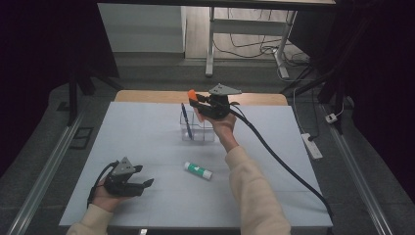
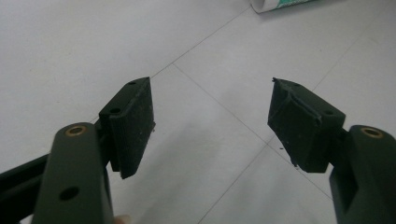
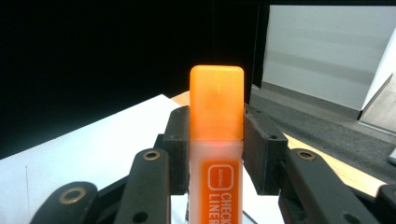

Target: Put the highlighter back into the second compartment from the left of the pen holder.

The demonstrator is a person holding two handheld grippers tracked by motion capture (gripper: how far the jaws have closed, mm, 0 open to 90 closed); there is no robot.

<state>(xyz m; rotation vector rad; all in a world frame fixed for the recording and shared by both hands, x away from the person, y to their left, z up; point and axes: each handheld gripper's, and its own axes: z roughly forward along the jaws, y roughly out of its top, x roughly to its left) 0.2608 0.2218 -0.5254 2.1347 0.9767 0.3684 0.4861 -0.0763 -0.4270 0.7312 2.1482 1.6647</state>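
An orange highlighter (image 3: 216, 140) with an orange cap stands clamped between the pads of my right gripper (image 3: 216, 149). In the high view that right gripper (image 1: 198, 104) hovers above a clear plastic holder (image 1: 198, 131), the highlighter (image 1: 194, 98) tilted with its cap up and to the left. A blue pen (image 1: 185, 120) leans inside the holder. A white and green glue stick (image 1: 197, 170) lies on the table in front of the holder. My left gripper (image 1: 144, 184) rests on the table at the near left, open with nothing between its pads (image 2: 135, 121).
The white table top (image 1: 147, 142) has a wooden strip along its far edge. A black cable (image 1: 284, 166) trails from the right gripper across the table's right side. One end of the glue stick (image 2: 280, 4) peeks in at the top of the left gripper view.
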